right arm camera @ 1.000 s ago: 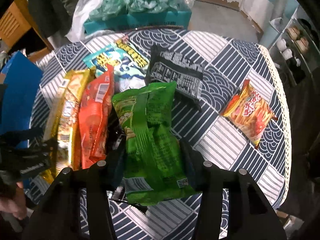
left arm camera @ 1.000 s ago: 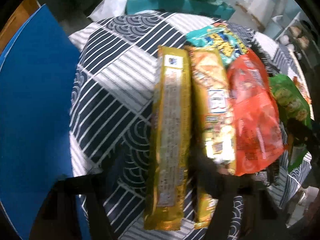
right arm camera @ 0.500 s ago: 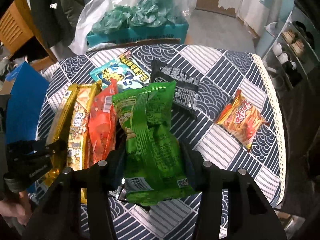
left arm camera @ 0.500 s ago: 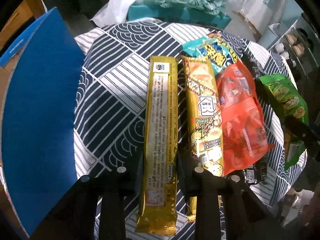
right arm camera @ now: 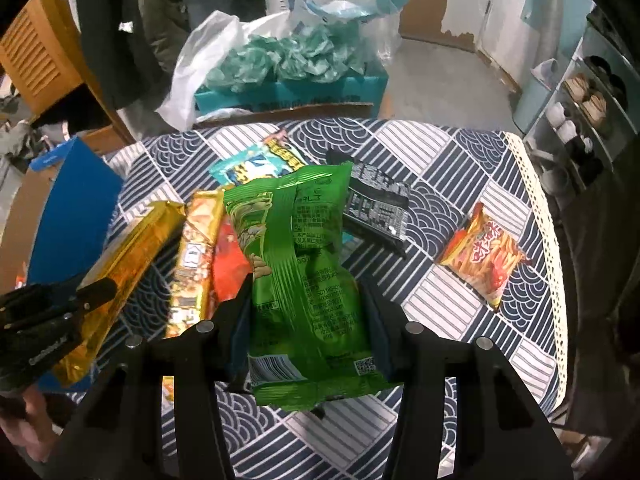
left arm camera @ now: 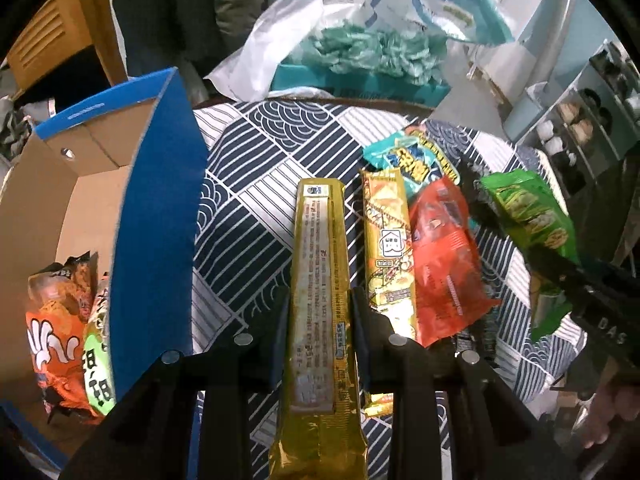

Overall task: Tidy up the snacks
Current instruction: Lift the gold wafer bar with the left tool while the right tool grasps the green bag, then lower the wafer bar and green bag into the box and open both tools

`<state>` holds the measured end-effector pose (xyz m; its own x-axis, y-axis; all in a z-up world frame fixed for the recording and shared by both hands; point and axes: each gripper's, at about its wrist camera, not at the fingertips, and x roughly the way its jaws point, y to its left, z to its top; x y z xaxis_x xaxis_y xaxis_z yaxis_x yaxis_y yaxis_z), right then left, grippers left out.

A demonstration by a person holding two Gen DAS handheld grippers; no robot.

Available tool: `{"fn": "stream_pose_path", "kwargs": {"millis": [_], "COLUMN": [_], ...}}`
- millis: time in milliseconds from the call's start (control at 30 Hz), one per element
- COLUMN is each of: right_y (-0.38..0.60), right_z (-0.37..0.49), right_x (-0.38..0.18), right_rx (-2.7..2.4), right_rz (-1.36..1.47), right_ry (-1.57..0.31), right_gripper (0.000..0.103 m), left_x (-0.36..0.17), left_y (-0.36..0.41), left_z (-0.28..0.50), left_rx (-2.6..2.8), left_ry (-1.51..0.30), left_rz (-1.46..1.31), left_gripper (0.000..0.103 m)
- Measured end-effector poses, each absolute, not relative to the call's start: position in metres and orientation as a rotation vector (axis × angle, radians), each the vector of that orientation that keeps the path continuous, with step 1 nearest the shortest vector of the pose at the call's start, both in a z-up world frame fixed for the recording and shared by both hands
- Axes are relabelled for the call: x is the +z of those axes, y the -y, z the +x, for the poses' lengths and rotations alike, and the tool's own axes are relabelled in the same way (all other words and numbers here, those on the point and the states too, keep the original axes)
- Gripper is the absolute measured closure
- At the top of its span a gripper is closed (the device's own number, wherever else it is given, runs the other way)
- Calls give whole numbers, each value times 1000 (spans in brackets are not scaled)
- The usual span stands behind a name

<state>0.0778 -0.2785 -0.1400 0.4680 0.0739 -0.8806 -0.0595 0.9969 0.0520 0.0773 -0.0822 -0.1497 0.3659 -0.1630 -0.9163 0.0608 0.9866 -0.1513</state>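
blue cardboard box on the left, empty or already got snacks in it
Not empty. The open-topped blue cardboard box holds at least two packets: an orange snack bag and a green-labelled packet beside it.

- A long gold snack pack [left arm camera: 318, 300] was held lengthwise, clear of the counter [left arm camera: 256, 208], between the fingers of the left hand-held gripper [left arm camera: 318, 320].
- A green snack bag [right arm camera: 304, 280], back seam showing, was pinched in the right hand-held gripper [right arm camera: 308, 320].
- A yellow patterned stick pack [left arm camera: 386, 248] and a red bag [left arm camera: 444, 264] lay side by side on the counter, a teal bag [left arm camera: 408, 156] just beyond them.
- A black bag [right arm camera: 376, 204] lay behind the green one; an orange-red snack bag [right arm camera: 484, 256] sat well apart, near the counter's right edge.
- An orange bag [left arm camera: 60, 332] stood inside the blue box [left arm camera: 156, 240].
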Motion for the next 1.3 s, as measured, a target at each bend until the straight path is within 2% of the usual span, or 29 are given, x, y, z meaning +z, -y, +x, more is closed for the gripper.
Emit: {"fn": "stream_pose_path", "kwargs": {"millis": [533, 1300], "right_y": [243, 143], "right_z": [63, 59], "right_x": [-101, -68], "right_rx": [181, 361], "right_rz": [28, -44], "right_ry": [-1000, -949], "right_gripper": [55, 54], "left_x": [-88, -44], "left_y": [51, -39], "left_z": [53, 14], "left_rx": [-150, -60], "left_ry": [-1045, -905], "left_rz": [-159, -260], "left_gripper": [74, 74]}}
